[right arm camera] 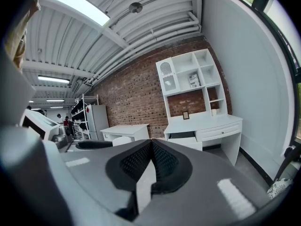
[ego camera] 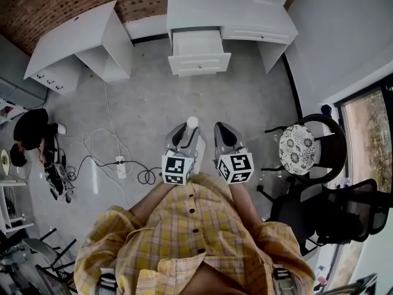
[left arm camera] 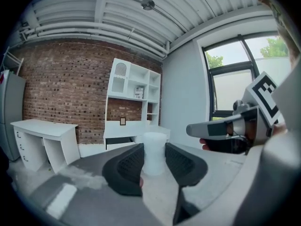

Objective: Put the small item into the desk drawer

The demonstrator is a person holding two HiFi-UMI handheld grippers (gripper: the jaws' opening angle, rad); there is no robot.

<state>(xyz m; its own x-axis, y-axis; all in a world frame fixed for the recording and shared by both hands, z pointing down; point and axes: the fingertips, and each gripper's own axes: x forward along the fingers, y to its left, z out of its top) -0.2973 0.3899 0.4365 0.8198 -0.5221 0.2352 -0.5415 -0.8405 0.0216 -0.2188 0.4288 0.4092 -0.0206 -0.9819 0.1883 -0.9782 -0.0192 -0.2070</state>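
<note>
The left gripper (ego camera: 188, 130) has its jaws closed on the small white cylinder (ego camera: 192, 122). In the left gripper view the cylinder (left arm camera: 154, 158) stands upright between the two dark ribbed pads (left arm camera: 129, 163), which press on its sides and stand wide apart to fit it. Its top rises above the pads. The right gripper (ego camera: 220, 129) is held just right of the left one, at about the same reach. In its own view the right gripper (right arm camera: 150, 141) has its jaws drawn together, tips meeting, with nothing between them.

Both grippers are held out in front of the person's yellow plaid shirt (ego camera: 196, 232), over the grey floor (ego camera: 245, 97) and well short of the furniture. At the far side of the room a white counter with a shelf hutch (ego camera: 230, 17) stands against the wall. Its left drawer (ego camera: 198, 51) is pulled out and open towards the near side, almost straight ahead of the grippers. The cylinder is well apart from that drawer. In the right gripper view the same counter (right arm camera: 207, 124) shows with the drawer (right arm camera: 184, 140) out.

A second white counter (ego camera: 77, 45) stands at the far left against the brick wall (ego camera: 55, 2). On the floor to the left lie a power strip (ego camera: 120, 166) and looping cables (ego camera: 92, 152). To the right stand a chair with a patterned round cushion (ego camera: 298, 149) and, nearer, a black office chair (ego camera: 334, 214).
</note>
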